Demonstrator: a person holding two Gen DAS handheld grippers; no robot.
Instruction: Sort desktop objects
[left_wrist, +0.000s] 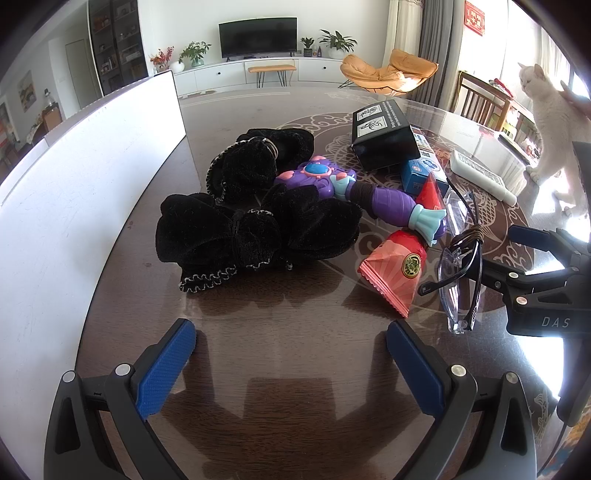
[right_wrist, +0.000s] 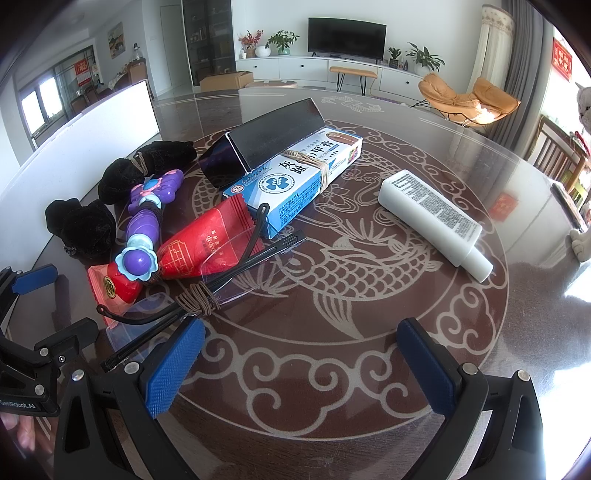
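A pile lies on the round brown table: black velvet scrunchies, a purple toy wand, red packets, clear glasses bound with a brown hair tie, a black box, a blue-and-white medicine box and a white bottle. My left gripper is open and empty, just short of the scrunchies. My right gripper is open and empty, beside the glasses.
A white board stands along the table's left side. A white cat stands on the table at the far right. Chairs and a TV wall lie beyond the table.
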